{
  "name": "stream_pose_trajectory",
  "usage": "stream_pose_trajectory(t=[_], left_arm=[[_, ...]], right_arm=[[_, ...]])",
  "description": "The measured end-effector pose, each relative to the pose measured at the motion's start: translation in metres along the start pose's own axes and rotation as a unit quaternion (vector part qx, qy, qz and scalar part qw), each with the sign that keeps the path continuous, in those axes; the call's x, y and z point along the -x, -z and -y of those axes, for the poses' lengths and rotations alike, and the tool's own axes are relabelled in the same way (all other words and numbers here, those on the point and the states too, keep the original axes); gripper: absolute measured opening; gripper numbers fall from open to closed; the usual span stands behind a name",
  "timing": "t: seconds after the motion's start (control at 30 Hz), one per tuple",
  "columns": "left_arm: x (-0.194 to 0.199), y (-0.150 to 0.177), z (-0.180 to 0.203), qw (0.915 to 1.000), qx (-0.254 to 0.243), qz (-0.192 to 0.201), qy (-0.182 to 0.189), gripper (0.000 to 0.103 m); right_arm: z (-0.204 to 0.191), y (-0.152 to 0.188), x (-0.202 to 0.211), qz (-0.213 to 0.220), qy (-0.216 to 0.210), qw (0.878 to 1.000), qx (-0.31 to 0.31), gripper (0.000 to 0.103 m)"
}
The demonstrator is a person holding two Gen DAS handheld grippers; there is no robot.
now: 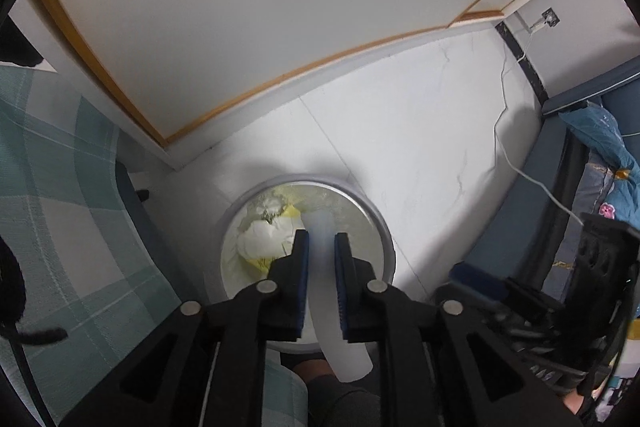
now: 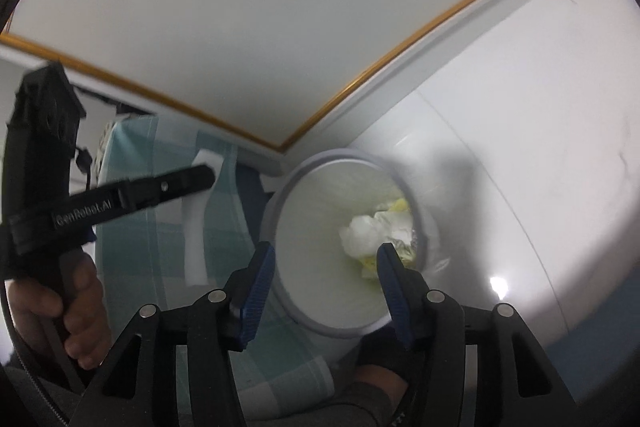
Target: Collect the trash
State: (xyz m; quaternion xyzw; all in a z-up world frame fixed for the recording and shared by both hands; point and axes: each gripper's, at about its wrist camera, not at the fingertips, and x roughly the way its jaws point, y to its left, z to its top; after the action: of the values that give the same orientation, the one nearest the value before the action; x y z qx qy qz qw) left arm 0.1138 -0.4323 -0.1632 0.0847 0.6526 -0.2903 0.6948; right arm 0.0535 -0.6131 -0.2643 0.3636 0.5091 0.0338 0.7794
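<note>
Round grey-rimmed trash bin [image 1: 386, 227] is seen from above in both wrist views; crumpled white paper [image 1: 266, 237] and yellow scraps [image 1: 290, 213] are seen at its bottom, the scraps too blurred to identify. Left gripper [image 1: 322, 279] is positioned over the bin mouth, jaws narrowly parted, with a blurred translucent white tube-like piece [image 1: 326, 307] between the pads; contact cannot be confirmed, and its lower end is cut off behind the fingers. Right gripper [image 2: 324, 291] is held above the bin's near rim, jaws spread, nothing between them. Plaid cloth [image 2: 160, 187] is seen left of the bin. A hand [image 2: 76, 307] grips the left gripper's handle, partly cropped at the right-wrist view's edge.
</note>
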Motion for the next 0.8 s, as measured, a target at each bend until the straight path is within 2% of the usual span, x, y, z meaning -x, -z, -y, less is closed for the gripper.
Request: stream_pose_trajectory(t=[0.13,0.17,0.23,0.33,0.37,0.47,0.5,0.73,0.8], left_arm=[[-0.007,0.004,-0.001,0.9997,0.004,-0.023,-0.011,0.010],[-0.007,0.005,0.000,0.9996,0.007,-0.025,-0.013,0.015],[-0.009,0.006,-0.001,0.9991,0.013,-0.034,-0.019,0.016],[-0.011,0.009,-0.003,0.9980,0.022,-0.054,-0.024,0.017],[-0.012,0.010,-0.003,0.9977,0.023,-0.056,-0.031,0.022],[-0.007,0.013,-0.004,0.9976,0.028,-0.051,-0.036,0.046],[-0.004,0.014,-0.004,0.9977,0.030,-0.048,-0.038,0.051],[0.017,0.024,-0.002,0.9982,0.022,-0.014,-0.054,0.061],[0.025,0.026,-0.002,0.9980,0.020,-0.001,-0.059,0.070]], right_arm=[[0.010,0.000,0.010,0.026,0.002,0.999,-0.030,0.061],[0.010,-0.002,0.009,0.031,0.000,0.999,-0.039,0.063],[0.013,-0.003,0.013,0.039,-0.004,0.998,-0.052,0.066],[0.017,-0.004,0.021,0.050,-0.005,0.997,-0.064,0.066],[0.016,-0.006,0.023,0.052,-0.005,0.997,-0.064,0.067],[0.014,-0.008,0.027,0.058,-0.014,0.996,-0.066,0.070],[0.015,-0.009,0.030,0.060,-0.017,0.996,-0.068,0.070],[0.007,-0.009,0.038,0.060,-0.021,0.996,-0.058,0.075],[0.003,-0.007,0.041,0.058,-0.021,0.997,-0.054,0.077]])
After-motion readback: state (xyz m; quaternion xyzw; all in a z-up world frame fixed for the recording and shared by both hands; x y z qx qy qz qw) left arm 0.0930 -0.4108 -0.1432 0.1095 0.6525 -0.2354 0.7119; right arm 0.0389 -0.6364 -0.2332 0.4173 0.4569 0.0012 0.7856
